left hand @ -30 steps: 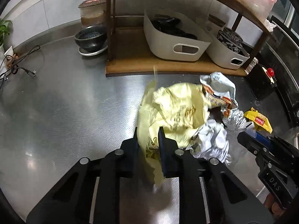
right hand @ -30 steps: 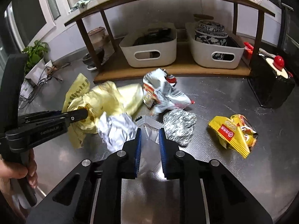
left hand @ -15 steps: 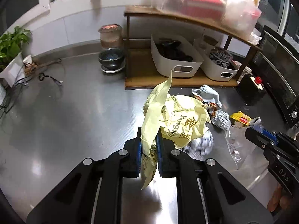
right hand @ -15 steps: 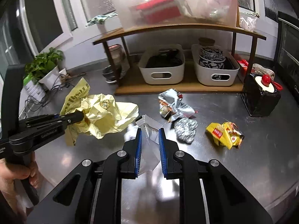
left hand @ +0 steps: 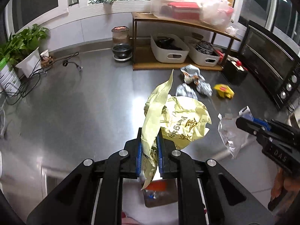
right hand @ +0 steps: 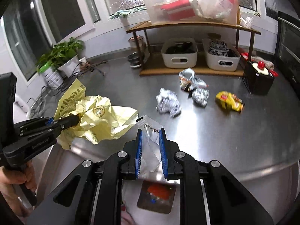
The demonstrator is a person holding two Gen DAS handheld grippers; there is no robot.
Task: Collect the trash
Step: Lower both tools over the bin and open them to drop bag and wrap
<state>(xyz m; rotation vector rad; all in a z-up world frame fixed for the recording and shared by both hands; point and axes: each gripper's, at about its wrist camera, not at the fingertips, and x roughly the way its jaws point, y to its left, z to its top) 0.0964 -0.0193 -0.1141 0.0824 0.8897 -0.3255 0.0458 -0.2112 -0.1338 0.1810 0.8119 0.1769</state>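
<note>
We see a shiny metal counter [left hand: 78, 108] with trash on it, and we go from left to right. At the far left stands a green plant in a white pot [left hand: 22, 56], with black cords [left hand: 33, 75] lying beside it. Farther along, near the back wall, a dark bowl [left hand: 121, 51] sits next to a wooden shelf [left hand: 180, 23] that holds two white bins [left hand: 168, 50] below and a clear plastic box [left hand: 185, 5] on top. In front of us, our left gripper [left hand: 149, 151] is clenched on a yellow plastic bag [left hand: 178, 120], and the bag hangs up off the counter between the blue pads. Behind the bag, four bits of trash lie on the counter: a crumpled white paper ball [right hand: 167, 103], a torn silver snack bag [right hand: 190, 79], a small shiny foil wad [right hand: 200, 95] touching that snack bag, and a yellow wrapper [right hand: 228, 101] a little apart to the right. Our right gripper [right hand: 150, 154] is squeezed tight on a clear plastic wrapper [right hand: 150, 131] with a zigzag edge, and it is lifted off the counter too. Below both grippers, past the counter edge, we see an open bin [right hand: 155, 196] with something orange inside. At the far right stand a small black box with a red knob [right hand: 258, 78] and a black oven [left hand: 271, 63].
</note>
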